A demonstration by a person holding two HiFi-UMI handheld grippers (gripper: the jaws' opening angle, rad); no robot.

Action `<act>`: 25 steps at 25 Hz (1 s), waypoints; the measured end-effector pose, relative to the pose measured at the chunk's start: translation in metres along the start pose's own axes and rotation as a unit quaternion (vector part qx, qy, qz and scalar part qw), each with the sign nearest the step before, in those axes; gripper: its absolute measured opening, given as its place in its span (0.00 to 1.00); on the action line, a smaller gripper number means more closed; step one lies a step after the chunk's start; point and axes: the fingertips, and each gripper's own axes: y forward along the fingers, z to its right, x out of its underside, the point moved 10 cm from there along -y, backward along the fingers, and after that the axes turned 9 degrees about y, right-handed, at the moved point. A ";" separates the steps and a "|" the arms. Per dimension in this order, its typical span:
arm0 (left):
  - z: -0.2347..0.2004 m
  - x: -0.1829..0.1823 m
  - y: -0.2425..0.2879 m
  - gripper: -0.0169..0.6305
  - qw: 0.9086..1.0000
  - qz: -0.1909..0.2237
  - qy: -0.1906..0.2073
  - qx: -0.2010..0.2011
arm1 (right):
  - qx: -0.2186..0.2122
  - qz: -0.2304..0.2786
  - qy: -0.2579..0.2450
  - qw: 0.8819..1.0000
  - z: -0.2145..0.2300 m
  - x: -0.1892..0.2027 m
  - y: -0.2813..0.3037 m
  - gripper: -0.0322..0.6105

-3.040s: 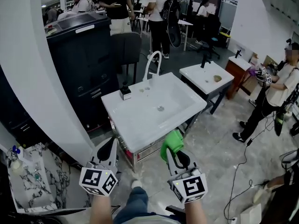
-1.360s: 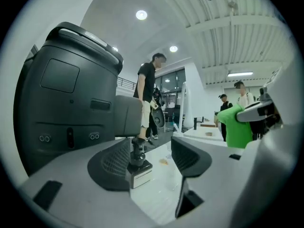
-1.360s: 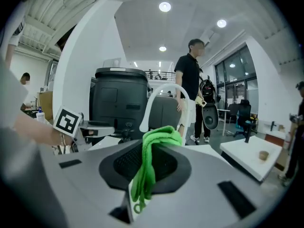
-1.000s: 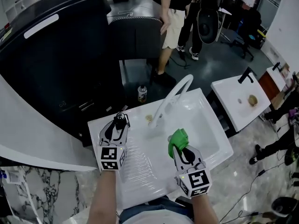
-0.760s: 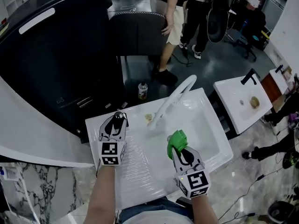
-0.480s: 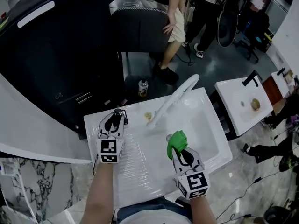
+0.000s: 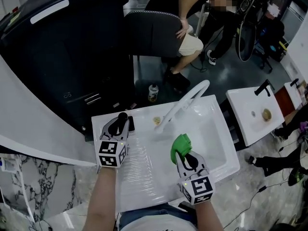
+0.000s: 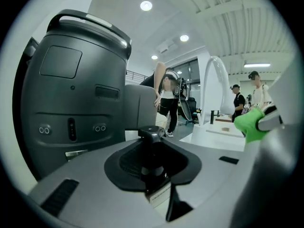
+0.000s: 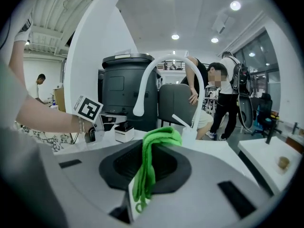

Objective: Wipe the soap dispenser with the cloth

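- Two grippers work over the white sink (image 7: pixel 211 146), one in each of your hands.
- The soap dispenser (image 7: pixel 123 115) stands upright on the sink's back left corner. Its long axis is vertical, with the black pump head (image 8: pixel 152 133) on top of a white body. Which way the spout points cannot be made out.
- Your left gripper (image 7: pixel 120 121) points forward at the dispenser. Its jaws have just been closing with the dispenser between them. They now clamp it from both sides, narrowly parted, and the pump head rises above them.
- The green cloth (image 7: pixel 181 143) is over the basin, near the foot of the white faucet (image 7: pixel 185 102). It is well apart from the dispenser and touches neither.
- Your right gripper (image 7: pixel 182 153) is clenched on the cloth. In the right gripper view the folded strip runs lengthwise down between the jaws, its bunched end mounded above the tips and a loose tail hanging below.
- The faucet arches up between the two grippers, from the back of the basin.
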 end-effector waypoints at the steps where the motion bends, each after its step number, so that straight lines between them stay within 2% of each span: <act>1: -0.001 -0.002 -0.004 0.17 1.000 -0.010 -0.013 0.003 | -0.005 0.001 -0.002 1.000 -0.001 -0.001 0.000 0.12; 4: -0.002 -0.012 -0.019 0.17 0.998 -0.033 -0.044 0.009 | -0.017 0.005 -0.004 1.000 -0.003 -0.005 -0.001 0.12; 8: 0.002 -0.027 -0.042 0.17 0.997 -0.047 -0.052 0.021 | -0.017 0.015 0.006 1.000 -0.012 -0.008 -0.007 0.12; 12: 0.000 -0.037 -0.067 0.17 0.993 -0.053 -0.096 0.042 | -0.012 0.029 0.010 0.999 -0.037 -0.014 -0.014 0.12; 16: -0.003 -0.045 -0.092 0.17 0.989 -0.053 -0.118 0.072 | -0.003 0.047 0.011 0.999 -0.073 -0.018 -0.023 0.12; 25: 0.003 -0.053 -0.141 0.17 0.970 -0.088 -0.199 0.106 | 0.024 0.078 0.024 0.996 -0.134 -0.013 -0.054 0.12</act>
